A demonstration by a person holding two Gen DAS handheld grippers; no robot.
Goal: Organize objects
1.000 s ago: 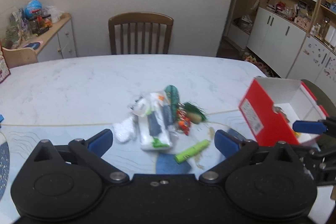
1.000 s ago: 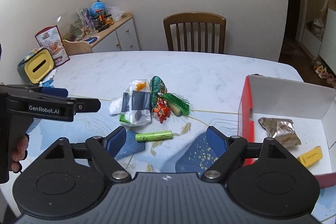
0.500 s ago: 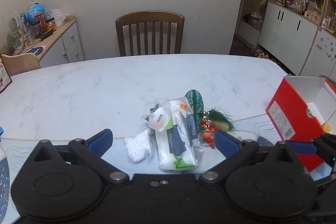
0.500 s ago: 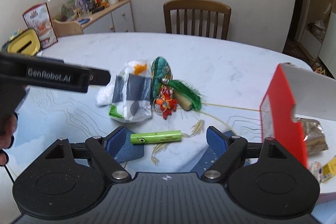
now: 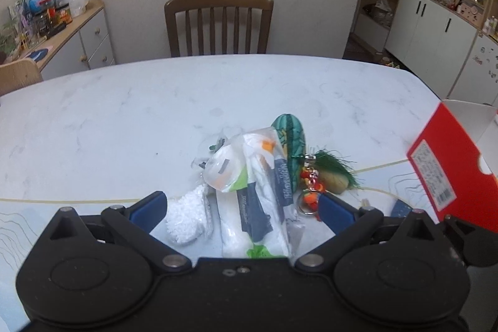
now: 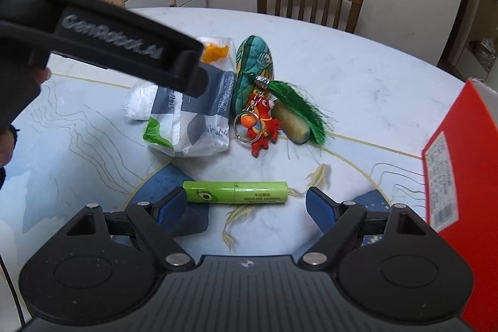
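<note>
Left wrist view: the left gripper [image 5: 241,207] fills the lower frame with its blue-padded fingers spread wide, holding nothing. Between the fingers, at lower centre, lies a clear packet of white tissues [image 5: 258,195] with a dark label band; a white fluffy item [image 5: 186,221] lies just beside its left edge, close to the left fingertip. Above and right of the packet are a green leaf-patterned pouch [image 5: 291,136], a green tassel [image 5: 333,165] and a red keychain figure [image 5: 309,192], all clustered and touching on the pale marble-patterned desk [image 5: 124,120]. A red box [image 5: 448,176] with a white interior stands at the right edge of the frame, well apart from the cluster. A wooden chair [image 5: 218,21] stands behind the desk at upper centre.

Right wrist view: the right gripper [image 6: 247,209] occupies the lower frame, likewise spread apart and empty. A lime-green tube [image 6: 235,192] lies crosswise on the desk just above the fingertips, its left end just beside the left fingertip and its right end short of the right fingertip; contact cannot be judged. The body of the left gripper crosses the upper left of the frame, in front of part of the tissue packet. The red box sits at the right edge.
</note>
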